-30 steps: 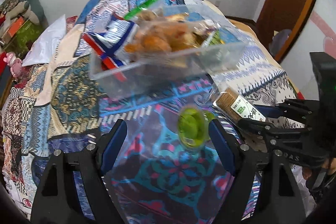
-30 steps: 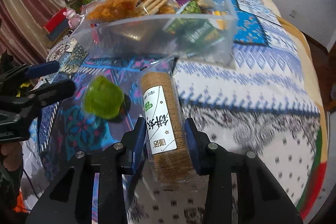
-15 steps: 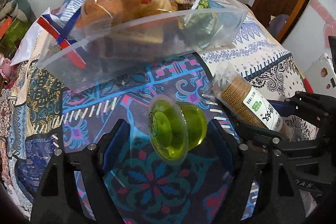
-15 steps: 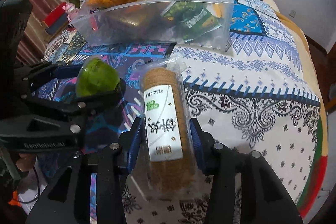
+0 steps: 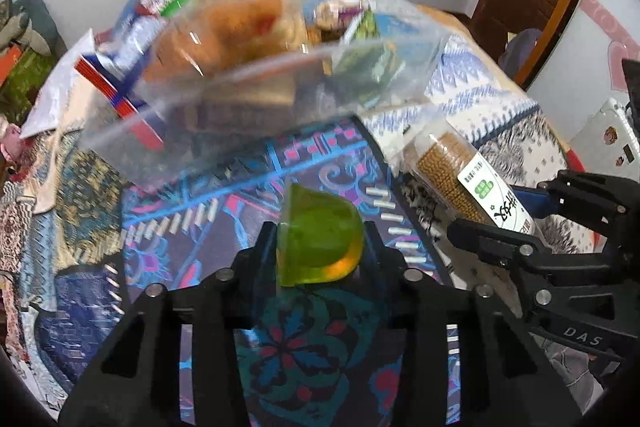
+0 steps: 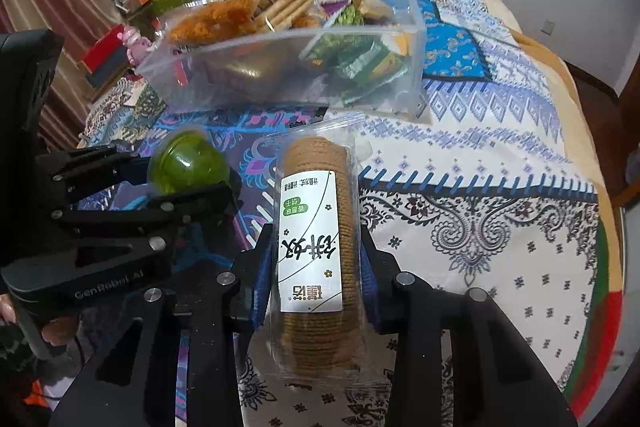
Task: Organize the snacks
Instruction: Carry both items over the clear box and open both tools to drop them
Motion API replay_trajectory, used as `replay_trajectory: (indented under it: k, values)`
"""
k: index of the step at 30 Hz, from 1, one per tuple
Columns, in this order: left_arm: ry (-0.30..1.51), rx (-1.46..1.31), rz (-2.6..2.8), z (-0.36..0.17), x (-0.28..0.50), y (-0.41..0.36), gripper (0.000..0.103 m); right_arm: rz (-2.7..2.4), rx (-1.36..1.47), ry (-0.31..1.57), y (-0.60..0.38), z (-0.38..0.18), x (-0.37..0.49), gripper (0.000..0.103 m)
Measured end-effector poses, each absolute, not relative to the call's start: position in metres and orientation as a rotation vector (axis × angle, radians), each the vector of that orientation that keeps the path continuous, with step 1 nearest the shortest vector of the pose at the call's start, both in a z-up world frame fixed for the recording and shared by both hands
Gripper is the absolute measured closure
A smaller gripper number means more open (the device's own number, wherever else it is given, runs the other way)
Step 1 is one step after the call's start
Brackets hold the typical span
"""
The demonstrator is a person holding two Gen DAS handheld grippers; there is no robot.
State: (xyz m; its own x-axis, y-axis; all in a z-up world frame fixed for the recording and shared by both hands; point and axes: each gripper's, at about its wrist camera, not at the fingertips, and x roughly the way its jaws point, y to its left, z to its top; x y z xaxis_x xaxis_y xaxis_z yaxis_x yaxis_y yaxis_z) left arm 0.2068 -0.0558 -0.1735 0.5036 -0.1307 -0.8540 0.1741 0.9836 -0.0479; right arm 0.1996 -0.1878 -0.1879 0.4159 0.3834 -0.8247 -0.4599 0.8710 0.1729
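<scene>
Left wrist view: your left gripper (image 5: pixel 320 247) has just been closing and its jaws are now pinched on the green jelly cup (image 5: pixel 318 241), which lies tipped on its side on the patterned cloth (image 5: pixel 168 259) in front of the clear snack bin (image 5: pixel 224 131). A second ago those jaws stood wide around the cup without touching it, and the bin sat farther off in this view. Right wrist view: your right gripper (image 6: pixel 316 263) is clamped on the sleeve of round biscuits (image 6: pixel 314 239), gripping it across the label, much as it did in the earlier frames. I judge the step in hand to be pickup: both snacks are grasped, neither is binned yet. Next you need to lift each clear of the cloth, carry it over the bin's near wall, and release above a gap. The bin already looks heaped, so pick spots carefully. The cup is slick and rounded; it may squirt out if squeezed off-centre.
</scene>
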Motion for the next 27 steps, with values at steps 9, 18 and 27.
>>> replay_trajectory:
  k: [9,18,27]
  values:
    - [0.944,-0.016,-0.195,-0.131,0.201,-0.043,0.063,0.524,-0.051,0.916,-0.196,-0.152,0.196,0.068]
    - [0.833,-0.041,-0.180,-0.081,0.208,-0.024,0.063,0.519,-0.021,0.826,-0.191,-0.118,0.213,0.068]
    - [0.761,-0.071,-0.144,-0.055,0.238,0.002,0.063,0.523,-0.001,0.772,-0.172,-0.101,0.250,0.068]
